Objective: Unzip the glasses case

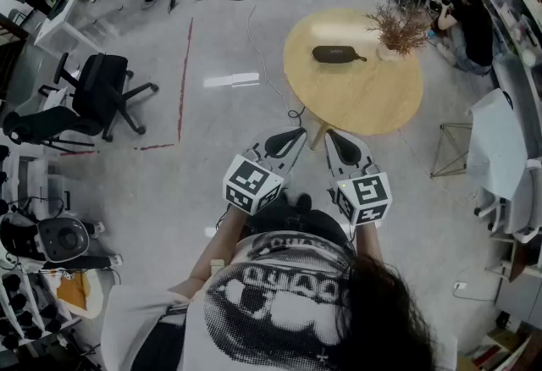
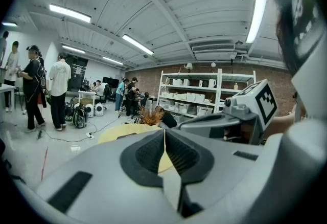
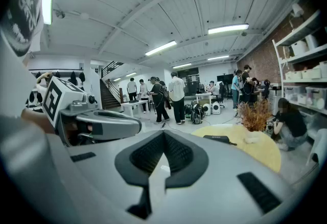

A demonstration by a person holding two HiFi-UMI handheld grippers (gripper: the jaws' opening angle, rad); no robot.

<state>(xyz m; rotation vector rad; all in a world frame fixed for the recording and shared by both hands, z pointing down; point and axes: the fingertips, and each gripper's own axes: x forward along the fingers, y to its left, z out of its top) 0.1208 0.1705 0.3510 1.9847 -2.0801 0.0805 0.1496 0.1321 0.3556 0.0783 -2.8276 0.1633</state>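
Left tongs point(image 1: 294, 135) and right tongs point(image 1: 332, 135) are closed and empty. The glasses case point(image 1: 335, 53) lies far on the worktop point(image 1: 364, 102). It is best to come near first, then open the tongs.

A round table point(image 1: 356, 102) stands ahead on the floor, with the glasses case point(image 1: 337, 53) lying on its far half and a potted dried plant point(image 1: 398, 29) just right of the case. The left gripper point(image 1: 296, 135) and right gripper point(image 1: 334, 137) sit side by side at the table's near edge, well apart from the case. An office chair point(image 1: 95, 98) stands far left.
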